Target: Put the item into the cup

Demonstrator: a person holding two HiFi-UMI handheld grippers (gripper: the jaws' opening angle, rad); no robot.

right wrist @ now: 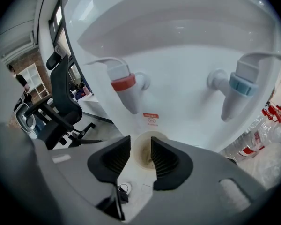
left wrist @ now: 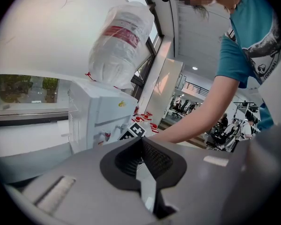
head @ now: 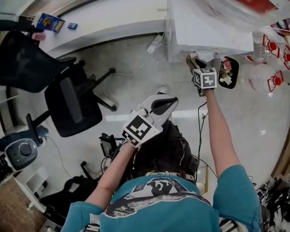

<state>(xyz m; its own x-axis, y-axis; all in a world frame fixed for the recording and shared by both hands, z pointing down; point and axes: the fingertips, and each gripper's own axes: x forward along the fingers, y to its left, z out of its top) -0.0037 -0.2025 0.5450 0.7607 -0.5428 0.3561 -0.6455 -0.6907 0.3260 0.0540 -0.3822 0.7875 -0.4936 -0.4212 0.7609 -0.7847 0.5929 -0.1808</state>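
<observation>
A white paper cup stands in the recess of a white water dispenser, below the red tap; the blue tap is to its right. Something brownish lies inside the cup; I cannot tell what. My right gripper is open, its two black pads either side of the cup's near rim without pressing on it. In the head view the right gripper reaches into the dispenser front. My left gripper hangs lower, over my lap, and its jaws are shut on nothing.
A black office chair stands left on the floor, by a curved white desk. A dark bin with rubbish sits right of the dispenser, beside clear bottles with red caps. A plastic bag lies on the dispenser.
</observation>
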